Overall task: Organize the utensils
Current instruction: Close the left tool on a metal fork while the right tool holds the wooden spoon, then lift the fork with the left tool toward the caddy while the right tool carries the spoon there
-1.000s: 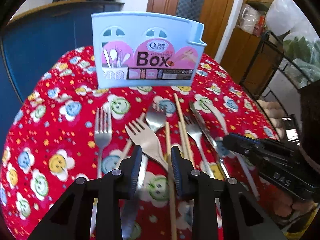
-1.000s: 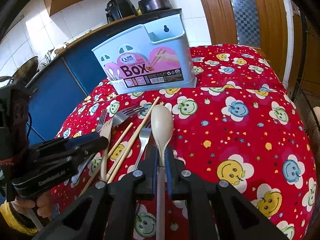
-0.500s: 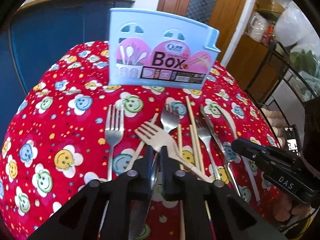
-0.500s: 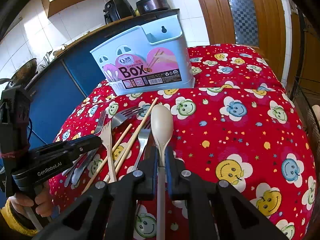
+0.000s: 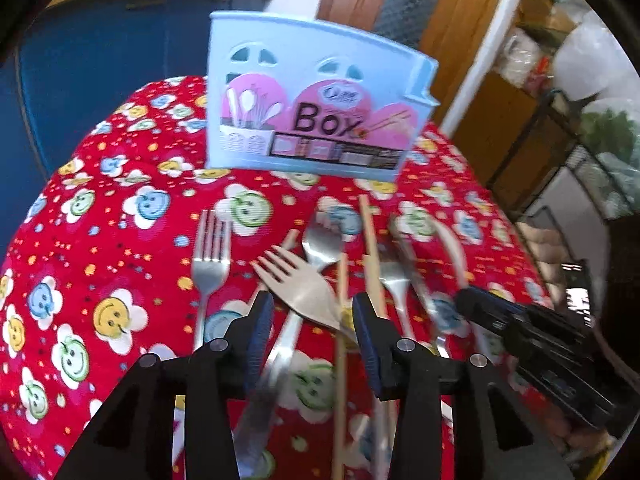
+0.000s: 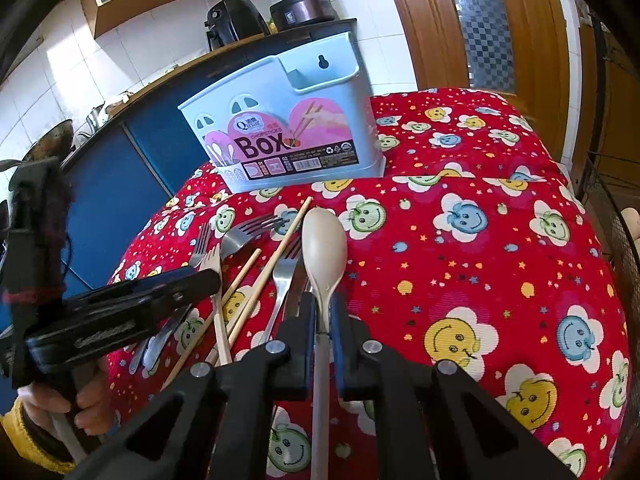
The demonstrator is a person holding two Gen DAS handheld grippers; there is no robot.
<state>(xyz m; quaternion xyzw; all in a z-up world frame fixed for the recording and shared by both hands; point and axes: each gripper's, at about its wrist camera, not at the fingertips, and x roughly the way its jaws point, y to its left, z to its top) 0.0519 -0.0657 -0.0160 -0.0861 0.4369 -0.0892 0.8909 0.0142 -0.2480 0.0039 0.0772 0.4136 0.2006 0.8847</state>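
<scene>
A light blue utensil box stands at the far side of the red smiley tablecloth; it also shows in the right wrist view. My left gripper is open over a beige fork that lies among metal forks, chopsticks and a knife. My right gripper is shut on the handle of a beige spoon, whose bowl points toward the box. The left gripper shows at the left of the right wrist view.
A blue cabinet with kitchen appliances stands behind the table. A wooden door is at the back right. A wire rack stands to the right of the table. The right gripper shows at the right of the left wrist view.
My left gripper shut near the beige fork half a second ago and now stands open again, with the fork lying between its fingers. The right gripper still holds the spoon.
</scene>
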